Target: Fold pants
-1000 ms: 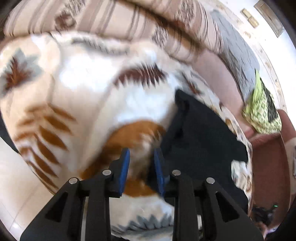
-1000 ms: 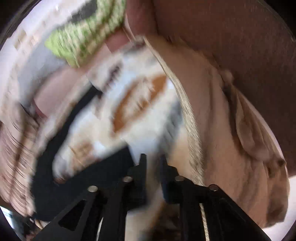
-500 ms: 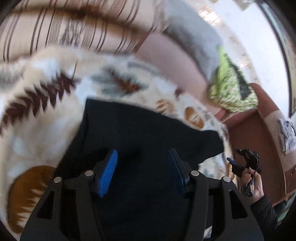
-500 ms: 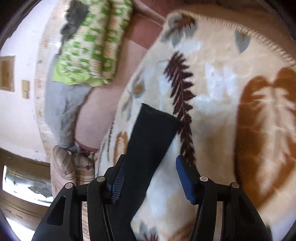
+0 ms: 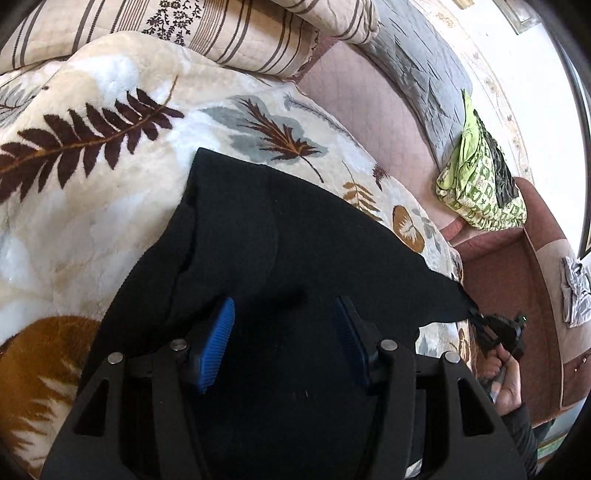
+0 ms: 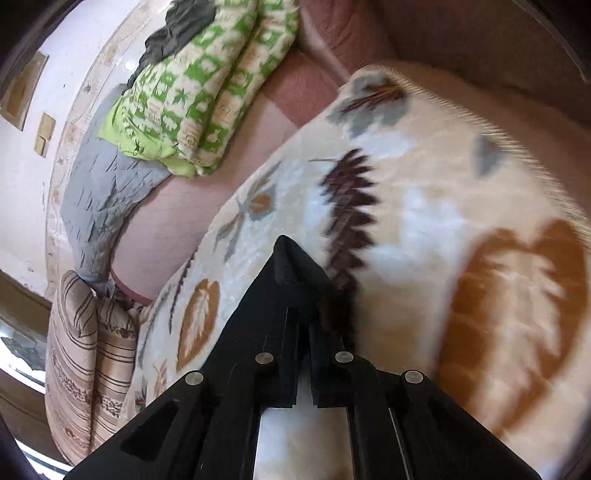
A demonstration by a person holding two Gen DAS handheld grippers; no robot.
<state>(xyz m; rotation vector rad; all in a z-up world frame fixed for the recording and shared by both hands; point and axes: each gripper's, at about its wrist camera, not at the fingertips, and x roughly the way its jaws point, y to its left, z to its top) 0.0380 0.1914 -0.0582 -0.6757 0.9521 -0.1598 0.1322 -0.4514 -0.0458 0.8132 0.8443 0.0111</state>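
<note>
Black pants [image 5: 280,243] lie spread on a cream leaf-print blanket [image 5: 92,192] over a sofa. My left gripper [image 5: 284,332] hovers just above the middle of the pants, its blue-padded jaws wide open and empty. In the right wrist view my right gripper [image 6: 304,310] is shut on the far end of the black pants [image 6: 288,269], with the cloth bunched at its tips. The right gripper also shows in the left wrist view [image 5: 495,328] at the pants' right corner, held by a hand.
A striped cushion [image 5: 229,33] and a grey quilt [image 5: 413,62] lie along the sofa back. A green patterned bundle [image 5: 476,184] sits at the far right. The pink sofa seat [image 5: 369,107] borders the blanket. A brown armrest [image 5: 517,280] stands to the right.
My right gripper has gone from open to shut on the pants' end. My left gripper stays open over the pants, slightly closer.
</note>
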